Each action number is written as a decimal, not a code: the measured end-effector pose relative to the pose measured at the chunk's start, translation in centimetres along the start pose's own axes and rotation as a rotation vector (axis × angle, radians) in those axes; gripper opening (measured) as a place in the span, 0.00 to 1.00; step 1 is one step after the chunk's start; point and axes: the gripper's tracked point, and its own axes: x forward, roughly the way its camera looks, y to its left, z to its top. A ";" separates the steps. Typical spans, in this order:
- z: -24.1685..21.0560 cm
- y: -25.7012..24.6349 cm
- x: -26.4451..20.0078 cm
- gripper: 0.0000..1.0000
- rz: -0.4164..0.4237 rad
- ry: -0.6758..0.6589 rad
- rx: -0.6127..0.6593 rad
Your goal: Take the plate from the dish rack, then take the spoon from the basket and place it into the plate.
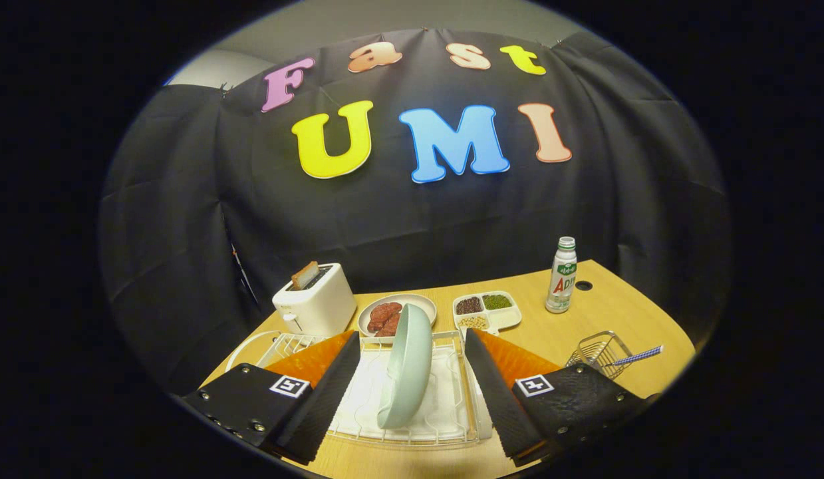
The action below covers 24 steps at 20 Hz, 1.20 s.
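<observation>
Nothing of the task looks finished at this moment. The plate [406, 367], pale green, stands on its edge in the white wire dish rack [445, 436], so the first step, to lift it out, is not yet done. The spoon [636, 357] with its striped handle lies in the small wire basket [601, 352], which sits on the wooden surface [604, 313] to the right of the gripper's right finger, and it is untouched. So both steps are left: first the plate out of the rack and down on the surface, after that the spoon into it.

The gripper [412, 392] is low over the near end of the rack and looks forward along it, about level. Its fingers are wide apart, one on each side of the plate, and they hold nothing; a gap shows between each finger and the plate's edge. I judge this as the approach for the first grasp.

Beyond the rack stand a white toaster [315, 303] with a slice in it, a dish with red slices [395, 313], a divided tray [486, 310] with grains, and a bottle [562, 276].
</observation>
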 end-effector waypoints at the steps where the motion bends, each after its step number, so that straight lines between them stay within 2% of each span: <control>1: -0.3 -0.1 1.1 0.97 -0.008 0.020 0.006; 10: -5.5 -0.2 7.2 0.92 0.008 0.230 0.066; 11: -5.9 -0.2 7.6 0.74 0.008 0.251 0.071; 12: -6.5 0.0 8.0 0.69 0.016 0.264 0.079; 14: -7.0 0.4 8.5 0.69 0.034 0.289 0.091; 16: -7.2 0.2 8.4 0.42 0.009 0.299 0.077; 17: -7.2 -0.1 8.3 0.43 -0.015 0.309 0.068; 20: -7.4 -0.4 8.6 0.37 -0.047 0.321 0.062; 24: -6.8 -1.1 8.8 0.36 -0.142 0.318 0.024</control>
